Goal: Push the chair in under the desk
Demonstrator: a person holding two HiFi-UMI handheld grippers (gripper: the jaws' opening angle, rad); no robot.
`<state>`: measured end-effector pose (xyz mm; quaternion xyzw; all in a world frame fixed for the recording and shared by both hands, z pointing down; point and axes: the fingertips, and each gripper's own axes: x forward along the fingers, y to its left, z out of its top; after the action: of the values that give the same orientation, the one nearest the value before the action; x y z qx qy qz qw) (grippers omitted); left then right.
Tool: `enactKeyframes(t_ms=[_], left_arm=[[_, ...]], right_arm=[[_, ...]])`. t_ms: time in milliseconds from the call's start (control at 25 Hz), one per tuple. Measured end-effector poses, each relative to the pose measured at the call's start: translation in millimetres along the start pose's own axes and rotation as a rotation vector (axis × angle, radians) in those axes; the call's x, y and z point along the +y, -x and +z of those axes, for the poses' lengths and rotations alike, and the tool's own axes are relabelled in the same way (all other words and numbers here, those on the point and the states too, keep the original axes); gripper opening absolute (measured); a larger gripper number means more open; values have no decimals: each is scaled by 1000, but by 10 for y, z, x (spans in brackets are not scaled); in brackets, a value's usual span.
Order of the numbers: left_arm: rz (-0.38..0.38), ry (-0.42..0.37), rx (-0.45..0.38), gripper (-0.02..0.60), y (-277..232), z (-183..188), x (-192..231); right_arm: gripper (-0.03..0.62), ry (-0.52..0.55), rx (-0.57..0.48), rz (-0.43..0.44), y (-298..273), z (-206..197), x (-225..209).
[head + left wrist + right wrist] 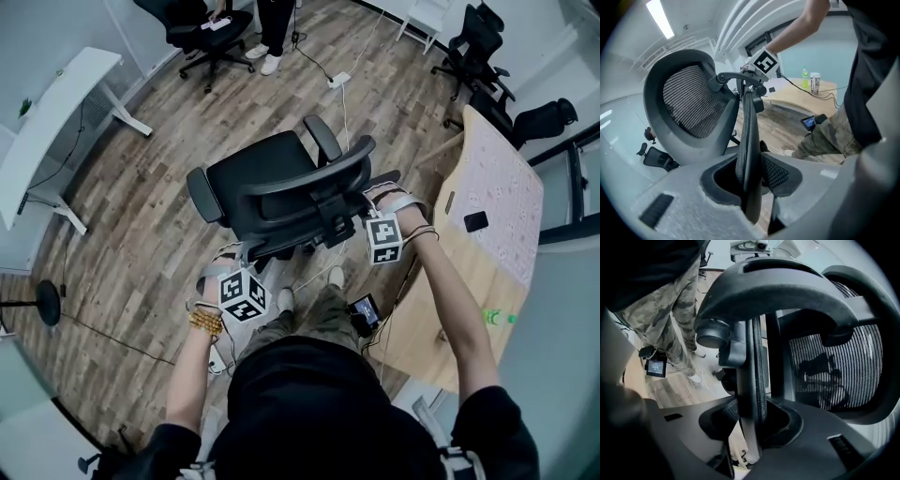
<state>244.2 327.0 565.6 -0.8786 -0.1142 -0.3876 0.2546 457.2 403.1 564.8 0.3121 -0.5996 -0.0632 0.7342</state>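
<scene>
Head view has the black mesh-backed office chair (267, 178) left of the pale wooden worktop (461, 305), not yet under it, left tongs (229, 257) and right tongs (376, 194) both clenched on its backrest rim, the push all to come

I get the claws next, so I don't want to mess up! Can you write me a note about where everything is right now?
Left claw: shut on one side edge of the chair back.
Right claw: shut on the other side edge.
The chair stands on open floor, left of the desk in the head view, not under it.
Done: both grips.
Left: push the chair in under the desk.
</scene>
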Motion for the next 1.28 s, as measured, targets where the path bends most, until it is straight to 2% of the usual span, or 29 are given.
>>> enactKeyframes(t_ms=[280,520,720,840,1280], left_arm=[[47,-36,112,132,158,-424,66],[39,-30,156,126,354,-790,169],[93,-34,241,114,485,-1148,169],[100,-12,281,109,601,-1372,188],[144,76,335,100,1044,-1946,60]], right_arm=[[110,74,-126,-25,-46,567,-23],[97,80,-232,-50,-79,1027,-142],[91,95,-301,-55,-117,1405,-175],[87,114,-329,-40,-144,1653,-243],[78,220,-420,2,-219,2415,-352]])
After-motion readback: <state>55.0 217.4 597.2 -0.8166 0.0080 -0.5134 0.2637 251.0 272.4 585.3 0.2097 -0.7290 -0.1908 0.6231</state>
